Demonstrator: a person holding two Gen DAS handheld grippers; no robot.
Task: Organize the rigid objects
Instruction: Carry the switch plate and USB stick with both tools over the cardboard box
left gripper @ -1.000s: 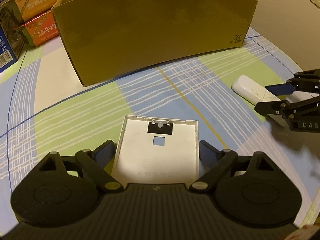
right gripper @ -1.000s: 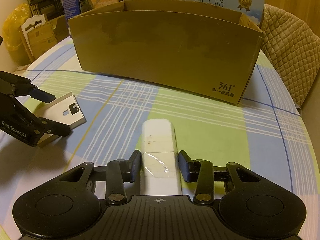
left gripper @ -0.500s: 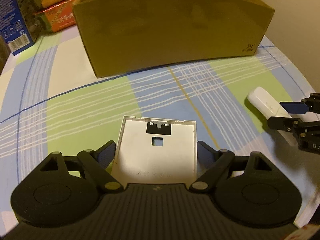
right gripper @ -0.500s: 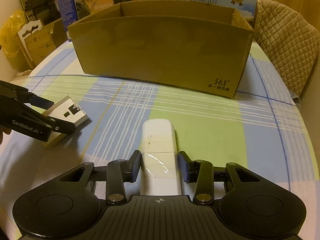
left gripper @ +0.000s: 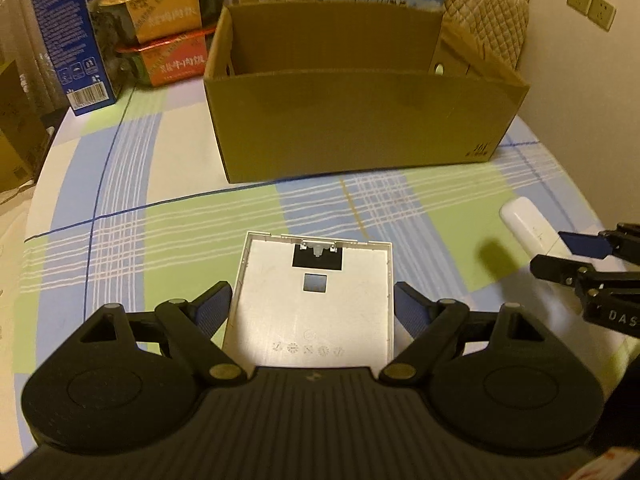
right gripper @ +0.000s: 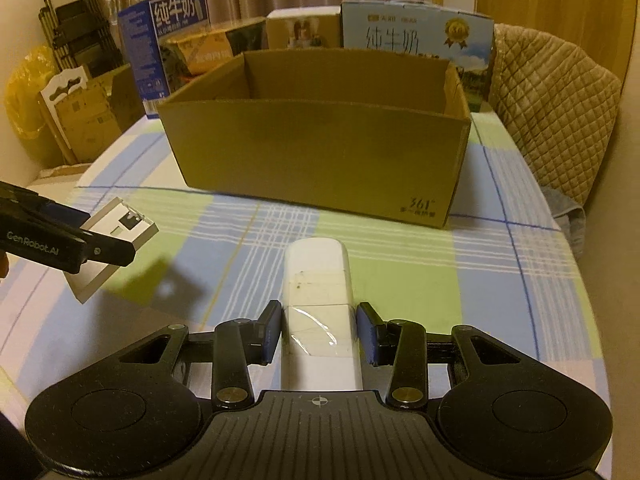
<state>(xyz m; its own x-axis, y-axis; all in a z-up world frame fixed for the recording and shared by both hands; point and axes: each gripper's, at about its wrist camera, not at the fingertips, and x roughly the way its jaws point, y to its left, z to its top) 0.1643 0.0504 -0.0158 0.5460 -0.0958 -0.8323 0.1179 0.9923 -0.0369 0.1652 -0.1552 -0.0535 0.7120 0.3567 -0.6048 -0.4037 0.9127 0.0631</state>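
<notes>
we are gripping a light, stiff white plastic plate (left gripper: 312, 304) by its side edges in the wide-spread left gripper (left gripper: 313, 309), while the narrow-set right gripper (right gripper: 318, 332) is pinching a smooth white bar (right gripper: 318, 304) by its sides, both in front of the cardboard box (right gripper: 320, 152).

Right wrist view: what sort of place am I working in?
Probably a home dining area: a round table under a checked blue-and-green tablecloth, a quilted beige chair cover, and blue milk cartons behind the open brown cardboard box.

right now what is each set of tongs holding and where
Left tongs clamp the white square plate by its two side edges, near end. Right tongs clamp the white oblong device across its sides, near end.
</notes>
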